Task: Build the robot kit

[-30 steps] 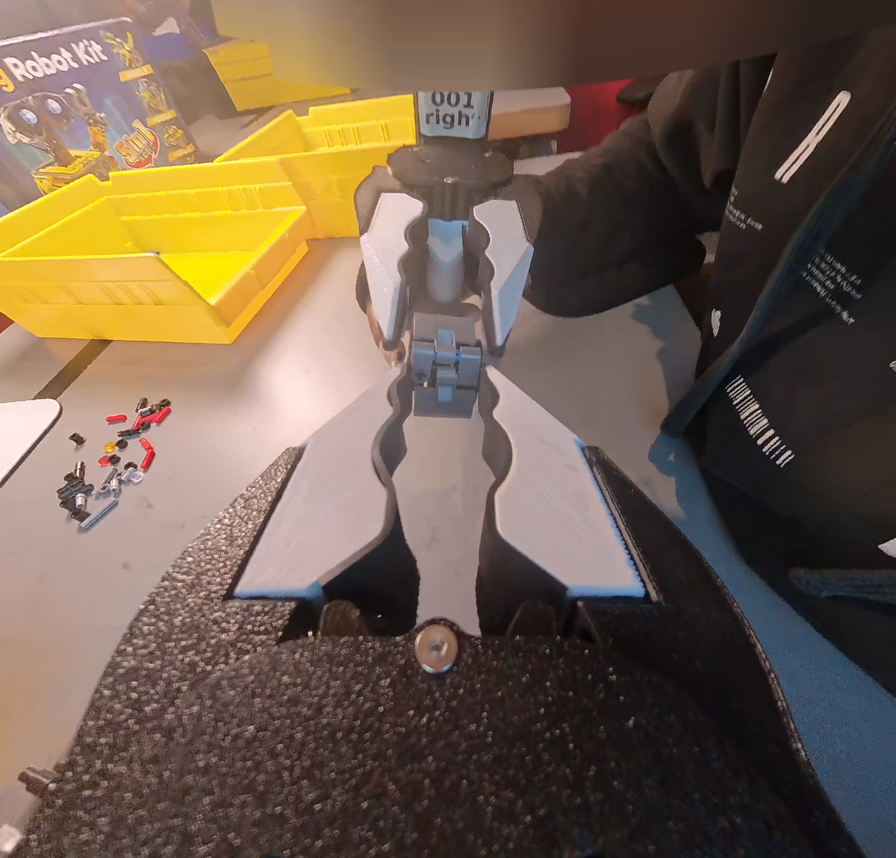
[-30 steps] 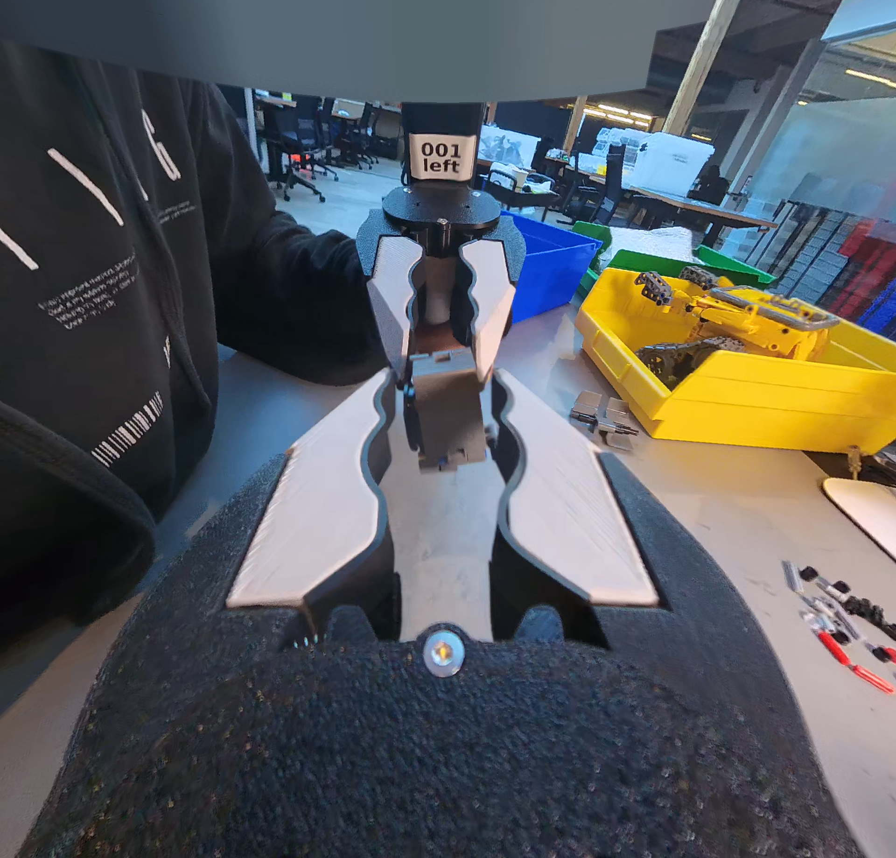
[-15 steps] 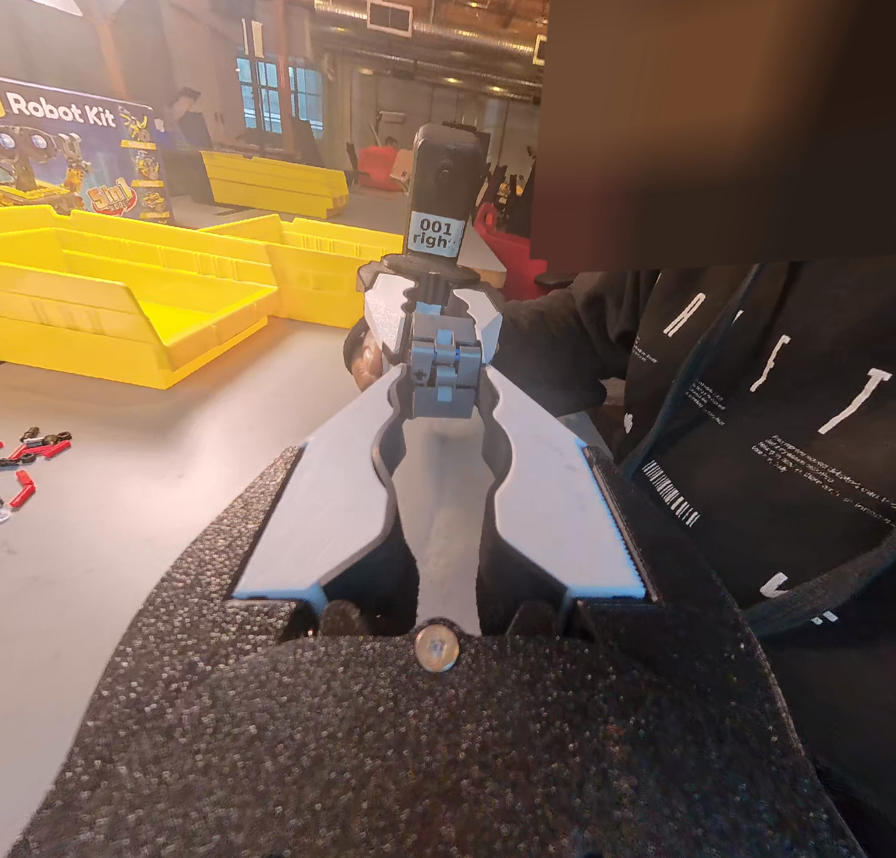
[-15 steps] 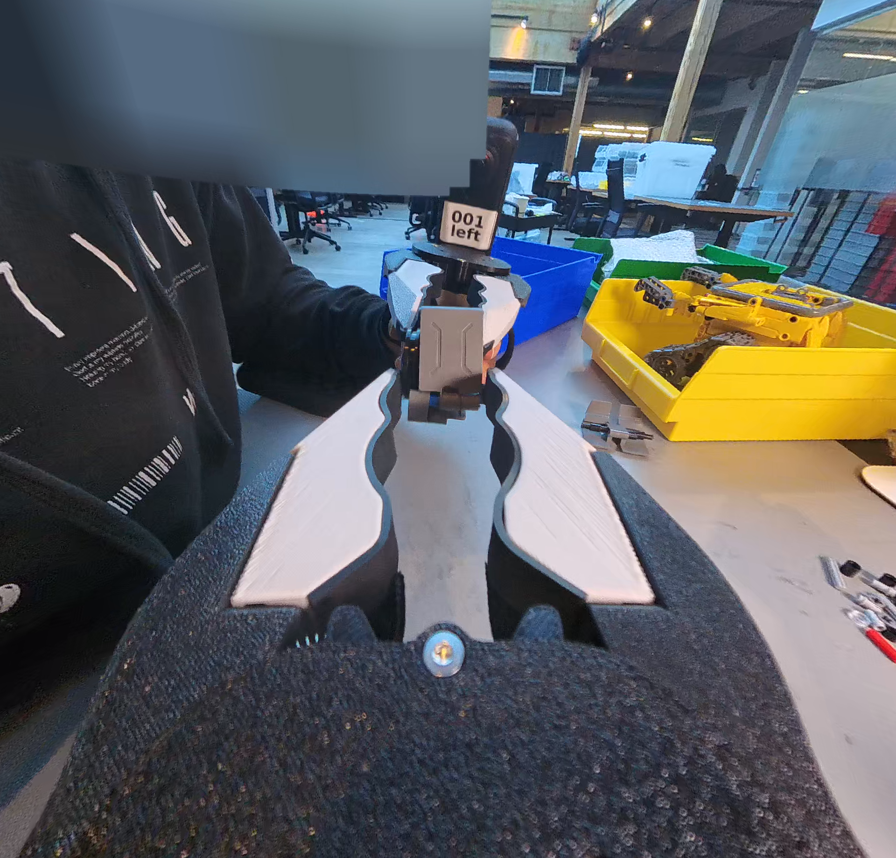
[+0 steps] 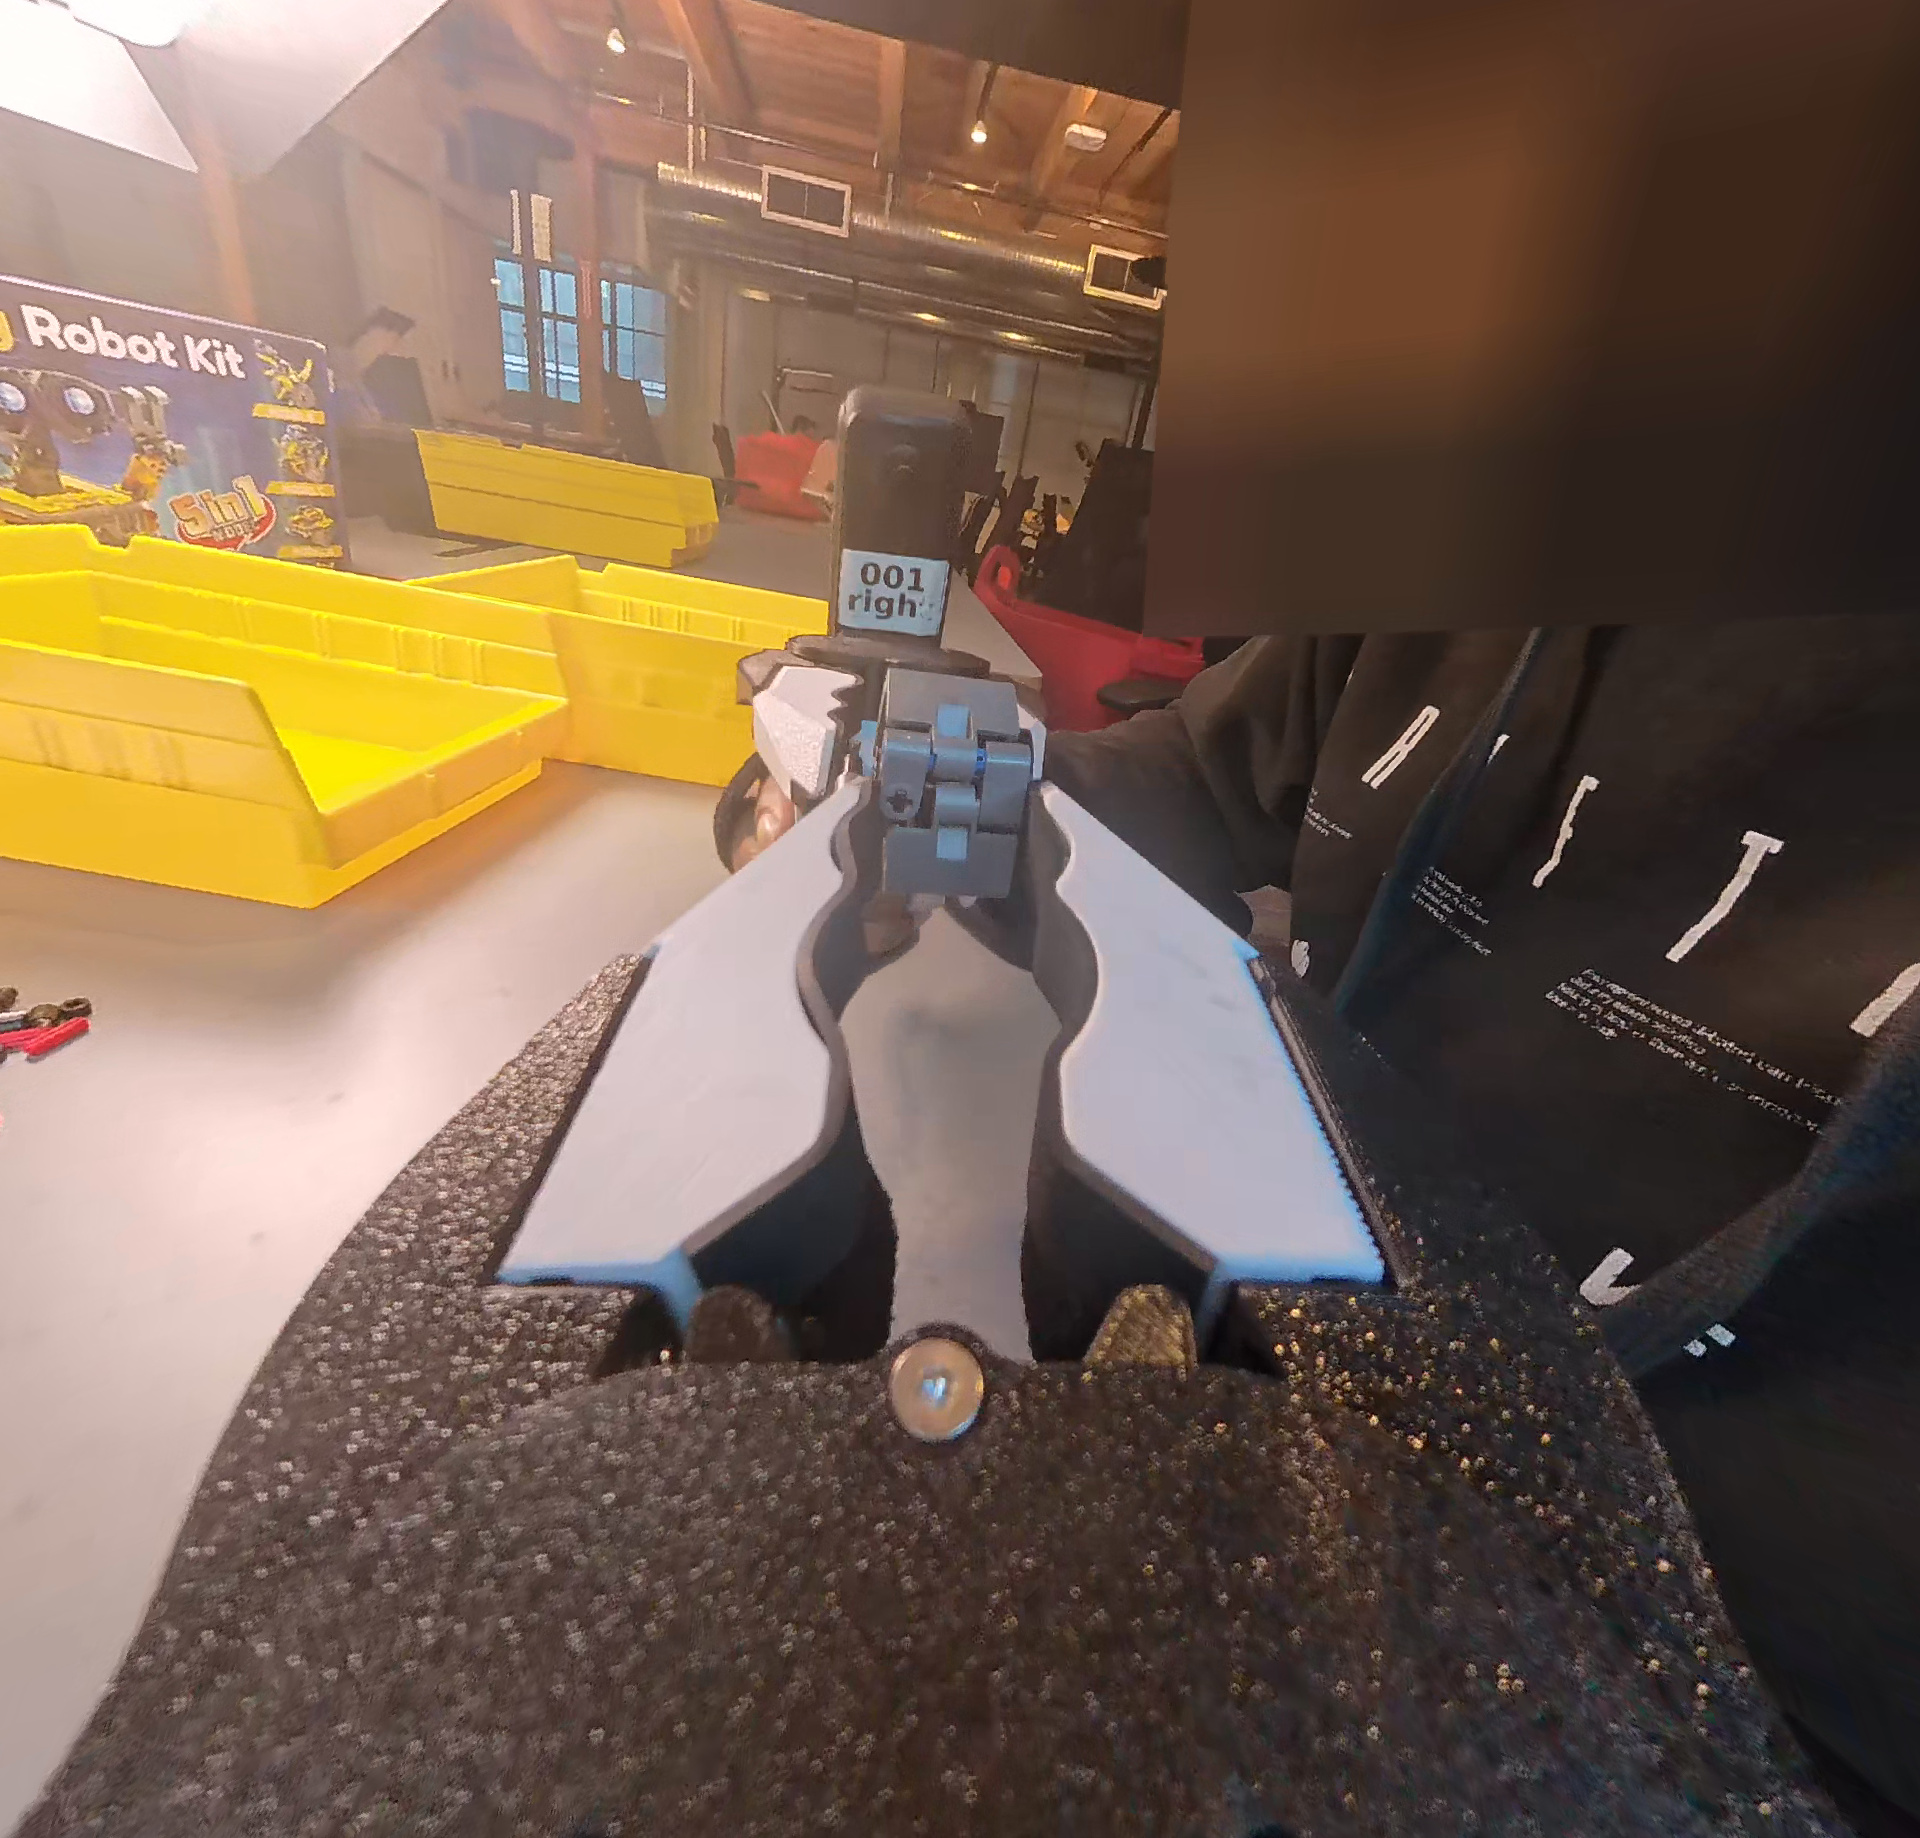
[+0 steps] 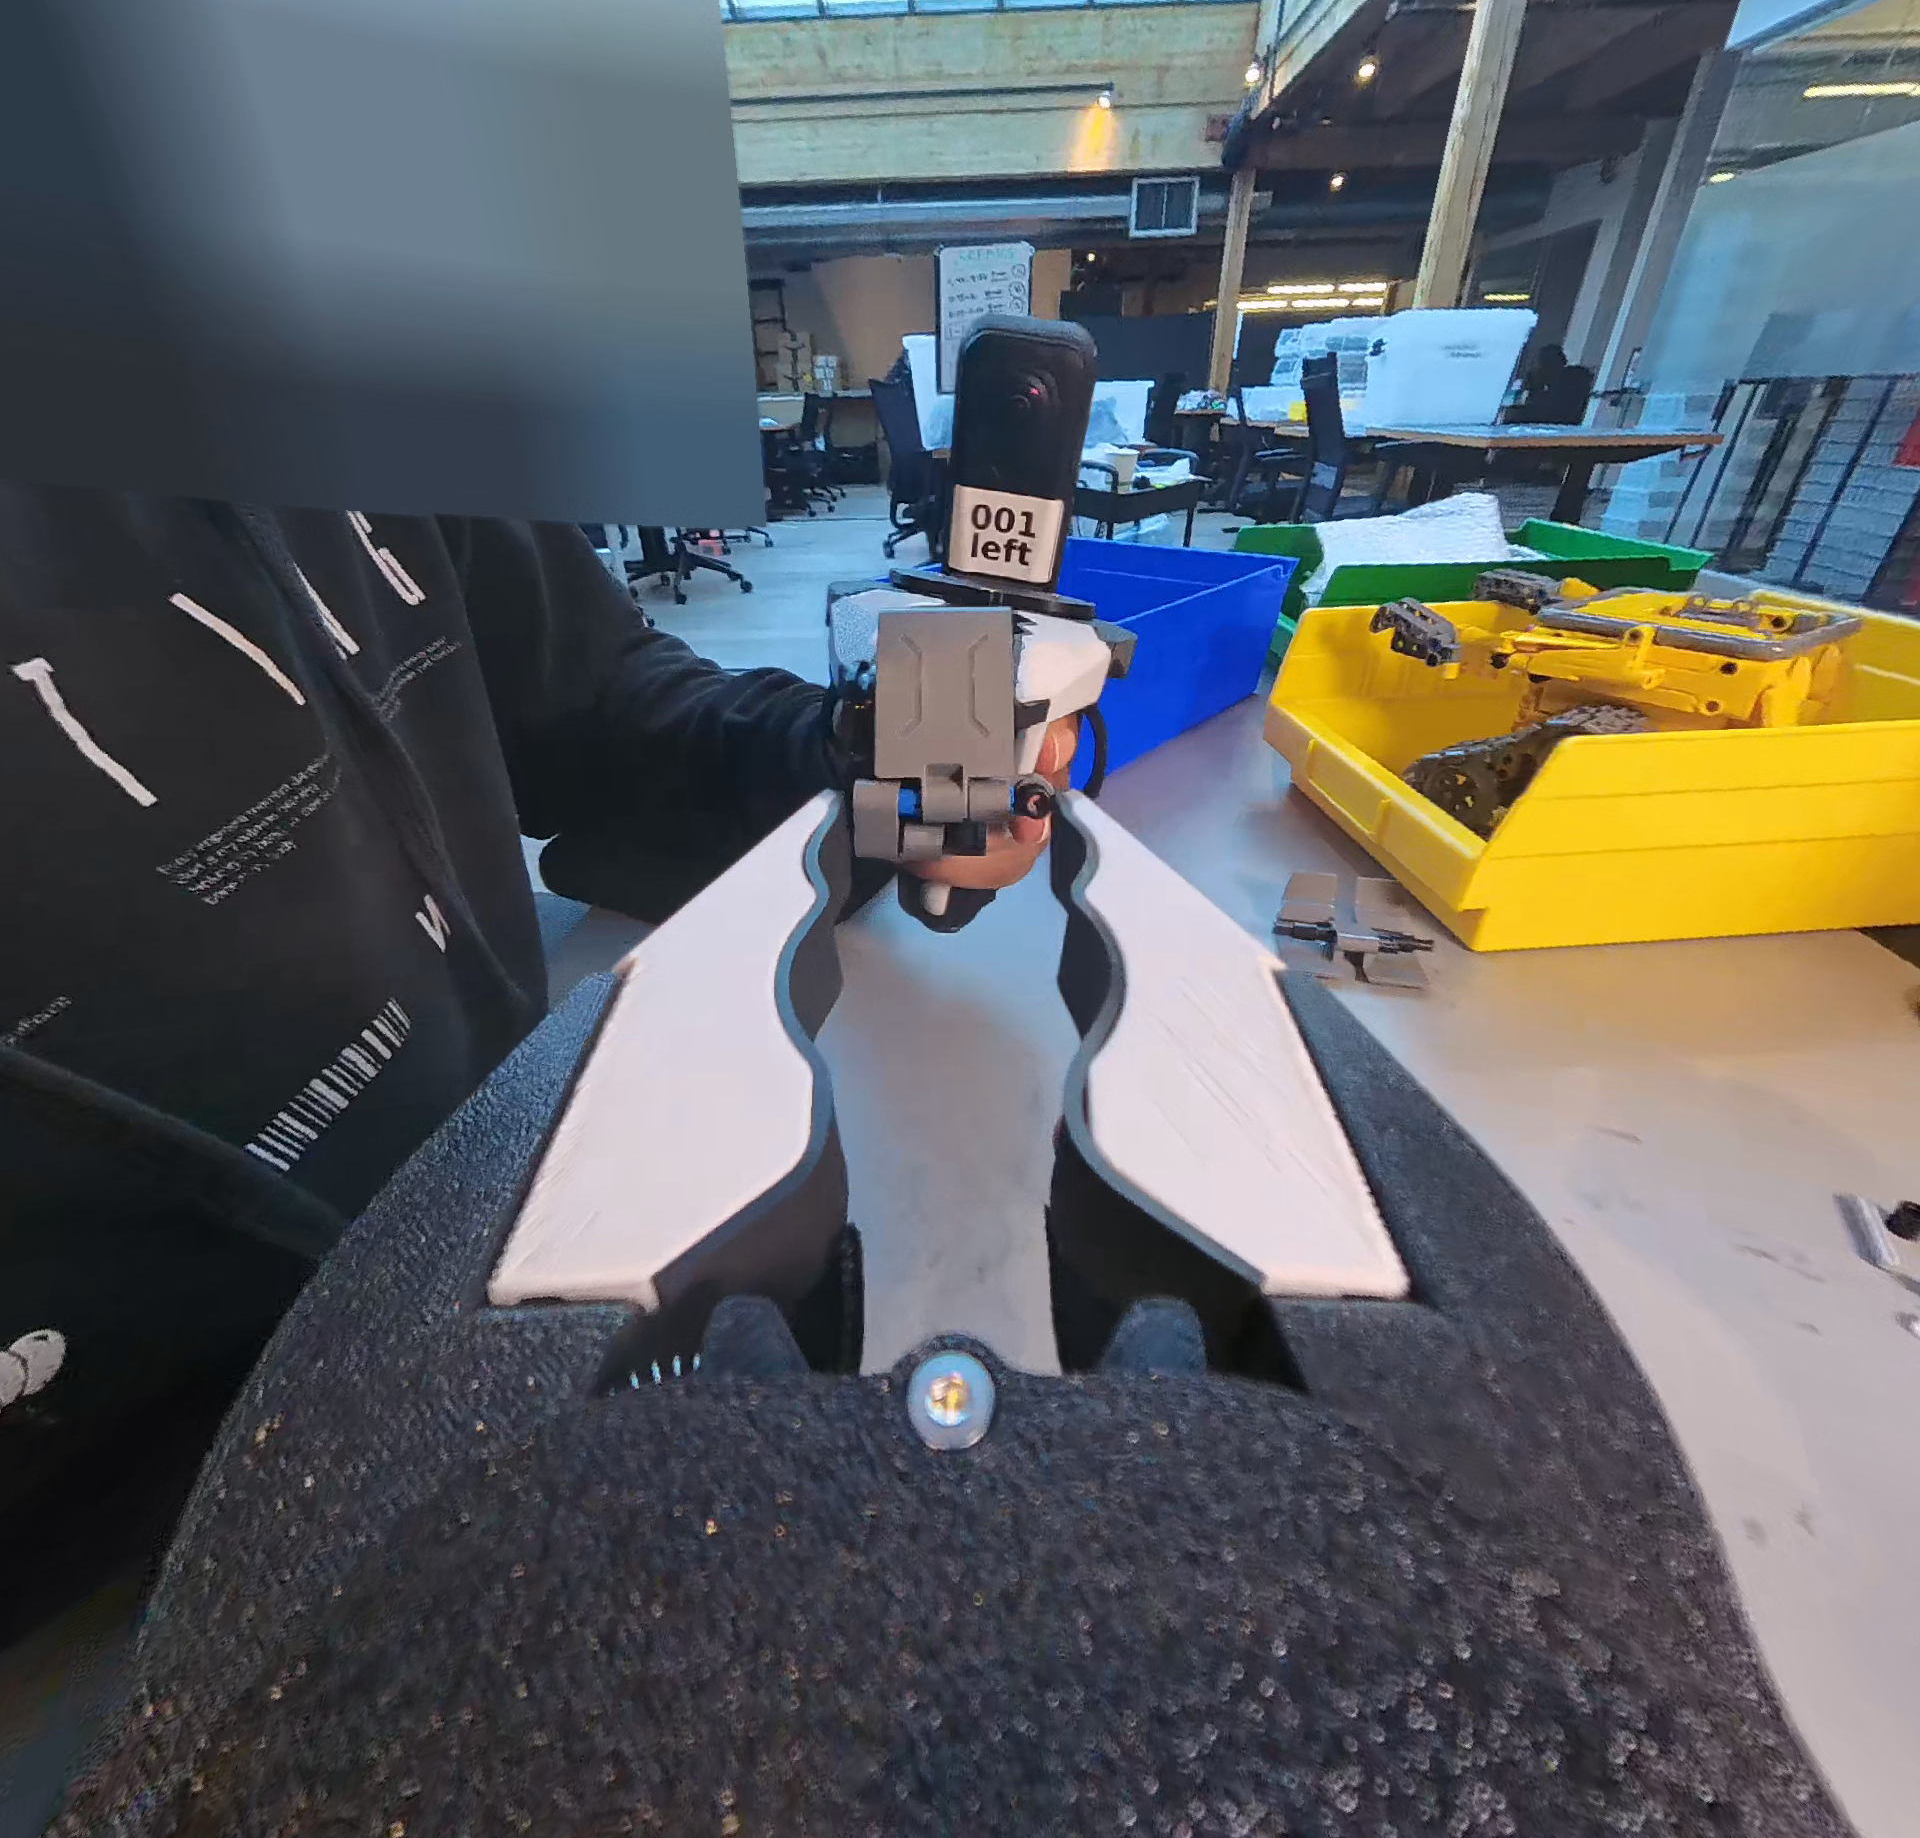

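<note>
Both of our grippers meet on one grey block assembly [image 5: 948, 812]: our left gripper [image 5: 940, 832] and right gripper [image 6: 940, 832] each clamp it, raised above the grey table [image 6: 1558, 1092]. Yellow bins [image 5: 260, 749] sit at ten o'clock.

Grey brick assembly [image 5: 948, 812] between both fingers

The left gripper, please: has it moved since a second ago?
Yes. The left gripper has tilted up and lifted: the yellow bin sits lower in its view, and the ceiling now shows.
</note>
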### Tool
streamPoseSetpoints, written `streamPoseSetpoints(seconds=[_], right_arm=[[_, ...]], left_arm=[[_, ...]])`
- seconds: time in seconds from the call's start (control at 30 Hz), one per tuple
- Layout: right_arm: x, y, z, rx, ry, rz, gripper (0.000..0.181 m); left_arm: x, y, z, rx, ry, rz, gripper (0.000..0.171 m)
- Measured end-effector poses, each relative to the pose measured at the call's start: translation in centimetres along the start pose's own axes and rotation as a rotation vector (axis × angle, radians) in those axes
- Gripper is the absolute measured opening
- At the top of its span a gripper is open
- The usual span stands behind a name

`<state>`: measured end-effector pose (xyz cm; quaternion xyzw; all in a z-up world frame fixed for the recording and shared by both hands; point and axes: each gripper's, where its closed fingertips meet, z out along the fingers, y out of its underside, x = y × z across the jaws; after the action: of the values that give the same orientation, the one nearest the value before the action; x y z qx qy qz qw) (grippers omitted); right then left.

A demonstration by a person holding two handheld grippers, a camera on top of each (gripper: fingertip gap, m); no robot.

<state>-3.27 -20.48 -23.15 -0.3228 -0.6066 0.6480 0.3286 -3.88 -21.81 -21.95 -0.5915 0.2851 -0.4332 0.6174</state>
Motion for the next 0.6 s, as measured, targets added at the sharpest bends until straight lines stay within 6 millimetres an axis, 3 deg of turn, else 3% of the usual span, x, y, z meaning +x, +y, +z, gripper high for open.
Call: streamPoseSetpoints(seconds=[0.2,0.43,0.6], right_arm=[[0.4,0.5,-0.2,-0.044,0.006,0.006,0.036],[0.8,1.8,-0.2,-0.126,0.015,0.011,0.036],[0.5,1.5,-0.2,-0.106,0.003,0.022,0.036]], left_arm=[[-0.4,0.5,-0.1,-0.047,-0.01,-0.011,0.028],[-1.1,0.8,-0.9,-0.131,-0.083,0.107,0.028],[-0.7,0.9,-0.8,-0.156,-0.069,0.126,0.025]])
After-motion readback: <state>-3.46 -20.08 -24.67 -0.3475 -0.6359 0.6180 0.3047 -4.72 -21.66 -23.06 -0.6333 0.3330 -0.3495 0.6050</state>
